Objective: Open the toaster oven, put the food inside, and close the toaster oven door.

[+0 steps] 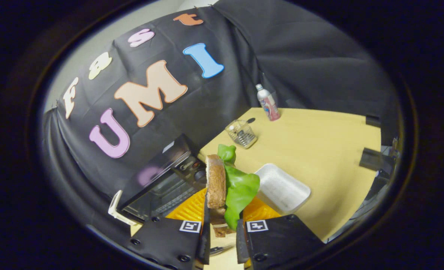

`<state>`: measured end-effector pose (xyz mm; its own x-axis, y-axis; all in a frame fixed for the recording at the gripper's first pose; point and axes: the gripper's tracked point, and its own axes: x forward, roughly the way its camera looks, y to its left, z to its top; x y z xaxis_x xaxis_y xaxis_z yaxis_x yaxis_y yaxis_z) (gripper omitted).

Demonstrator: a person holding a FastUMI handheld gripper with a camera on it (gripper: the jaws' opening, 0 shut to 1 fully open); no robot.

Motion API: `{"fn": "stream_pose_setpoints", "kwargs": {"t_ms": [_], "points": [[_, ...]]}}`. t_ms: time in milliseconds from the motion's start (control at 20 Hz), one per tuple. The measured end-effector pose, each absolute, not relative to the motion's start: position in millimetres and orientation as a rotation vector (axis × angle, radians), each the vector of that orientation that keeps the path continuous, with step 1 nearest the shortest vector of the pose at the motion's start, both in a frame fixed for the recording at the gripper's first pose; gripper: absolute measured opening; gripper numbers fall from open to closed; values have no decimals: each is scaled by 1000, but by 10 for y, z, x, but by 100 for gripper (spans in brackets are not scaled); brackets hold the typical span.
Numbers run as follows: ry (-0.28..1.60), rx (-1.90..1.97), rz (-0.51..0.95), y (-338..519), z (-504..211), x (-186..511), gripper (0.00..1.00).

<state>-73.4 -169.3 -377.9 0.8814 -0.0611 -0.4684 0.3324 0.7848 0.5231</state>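
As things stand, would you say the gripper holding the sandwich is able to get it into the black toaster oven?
Probably not yet: the gripper is shut on the bread-and-lettuce sandwich, but the toaster oven door looks closed.

Pale wooden table point(319, 150), black cloth wall point(304, 56)
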Motion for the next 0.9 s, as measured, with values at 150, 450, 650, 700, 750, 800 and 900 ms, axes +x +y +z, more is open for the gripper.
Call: {"fn": "stream_pose_setpoints", "kwargs": {"t_ms": [150,450,650,700,750,800,900], "points": [[477,689,-161,-1257,-3873,-678,30],[506,815,-57,-441,-3983,-424,30],[508,884,-15,-92,-4019,-171,30],[509,901,-8,-22,-4088,-159,29],[510,919,-2,23,-4101,-42,30],[509,938,8,95,-4127,31,29],[509,986,26,207,-4200,197,29]]}}
